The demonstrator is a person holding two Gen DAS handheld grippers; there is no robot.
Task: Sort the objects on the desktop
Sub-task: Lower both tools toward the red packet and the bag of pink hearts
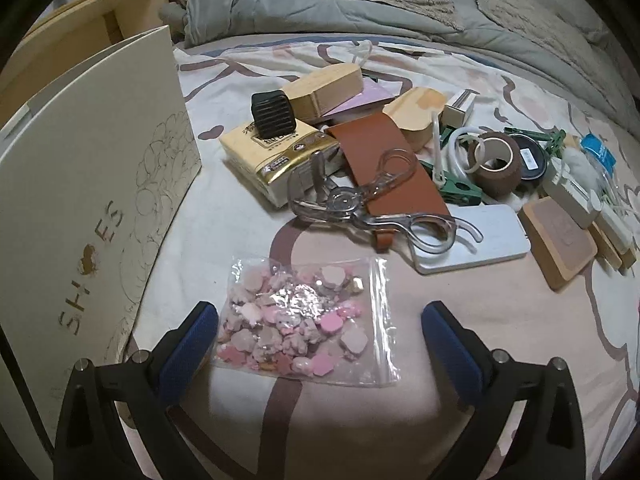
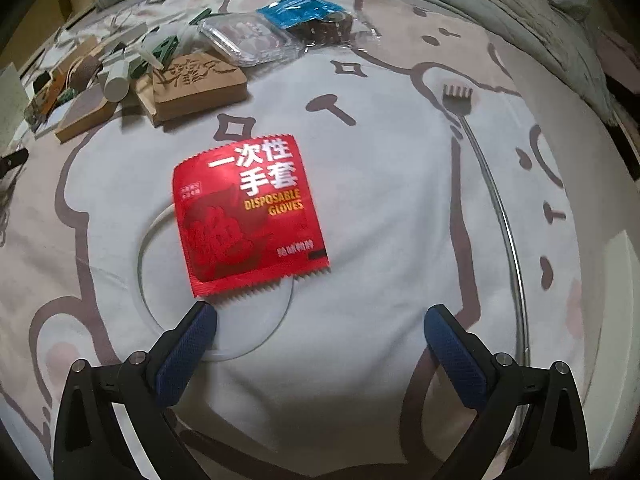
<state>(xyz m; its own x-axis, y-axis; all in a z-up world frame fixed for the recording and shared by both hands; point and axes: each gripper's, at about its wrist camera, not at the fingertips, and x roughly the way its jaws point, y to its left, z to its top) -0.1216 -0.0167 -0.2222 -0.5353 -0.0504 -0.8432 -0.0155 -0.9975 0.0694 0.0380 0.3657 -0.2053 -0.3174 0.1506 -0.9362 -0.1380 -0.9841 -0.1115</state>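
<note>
Left wrist view: the left gripper (image 1: 320,326) hangs low over the bedsheet (image 1: 460,320) with its jaws wide apart and holding nothing. Between the two blue pads (image 1: 190,346) lies a clear zip bag (image 1: 308,322) full of small pink charms, flat on the sheet; the left pad is just beside the bag's edge. On the left stands a white shoebox (image 1: 92,208), upright, with "SHOES" printed on its side. Behind the bag is a pile of things: clear-handled scissors (image 1: 372,208) lie across a brown leather strap (image 1: 384,164), next to a yellow tissue pack (image 1: 276,156) with a black cube (image 1: 272,114) on top. Farther right are a roll of brown tape (image 1: 496,160) and a white slab (image 1: 472,240).

Right wrist view: the right gripper (image 2: 320,328) is also wide open and empty, above the same sheet. A red packet (image 2: 248,212) marked "DISPOSABLE GLOVES" lies flat just ahead of the left pad, on top of a thin ring (image 2: 156,220). At the right a metal back scratcher (image 2: 476,152) lies on the sheet, well apart from the packet. A carved wooden block (image 2: 196,84) is at the far left.
</note>
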